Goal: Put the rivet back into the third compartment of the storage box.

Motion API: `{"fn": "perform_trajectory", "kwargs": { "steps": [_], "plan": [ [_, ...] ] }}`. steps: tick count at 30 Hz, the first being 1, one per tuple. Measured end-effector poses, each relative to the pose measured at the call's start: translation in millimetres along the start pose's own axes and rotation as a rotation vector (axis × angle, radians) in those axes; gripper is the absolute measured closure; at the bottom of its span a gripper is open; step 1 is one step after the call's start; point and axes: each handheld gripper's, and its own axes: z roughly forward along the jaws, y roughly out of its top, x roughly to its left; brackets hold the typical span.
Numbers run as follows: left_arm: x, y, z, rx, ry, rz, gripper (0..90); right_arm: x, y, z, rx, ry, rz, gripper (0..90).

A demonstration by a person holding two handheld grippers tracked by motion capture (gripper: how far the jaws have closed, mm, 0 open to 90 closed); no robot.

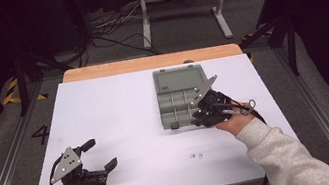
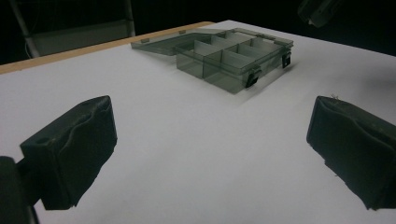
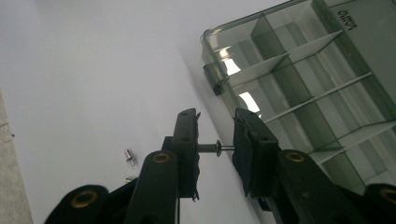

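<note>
A small metal pin (image 3: 214, 148) sits crosswise between the pads of my right gripper (image 3: 215, 133), which is shut on it. That gripper (image 1: 200, 113) hangs over the near right corner of the grey clear compartment box (image 1: 178, 101), whose lid lies open at the back. In the right gripper view the box (image 3: 299, 79) shows several empty compartments just beyond the jaws. My left gripper (image 1: 102, 153) rests at the near left of the table, open with nothing between its fingers (image 2: 74, 149). It faces the box (image 2: 233, 56) from afar.
Two loose metal pins (image 1: 196, 156) lie on the white table sheet (image 1: 119, 105) near the front, seen close to the jaws as loose pins (image 3: 130, 156). A wooden edge (image 1: 147, 63) runs along the far side. Beyond it stand a metal frame and cables on the floor.
</note>
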Motion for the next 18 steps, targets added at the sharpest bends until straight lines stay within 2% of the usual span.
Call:
{"fn": "perform_trajectory", "kwargs": {
  "steps": [11,18],
  "plan": [
    [0.6,-0.1,-0.3,0.011,0.004,-0.003,2.4,-27.8,14.1,-6.9,-0.017,-0.022,0.036,70.4],
    [0.5,-0.1,0.0,0.011,0.002,-0.005,2.4,-56.7,22.2,-5.3,-0.025,-0.058,0.090,70.4]
  ]
}}
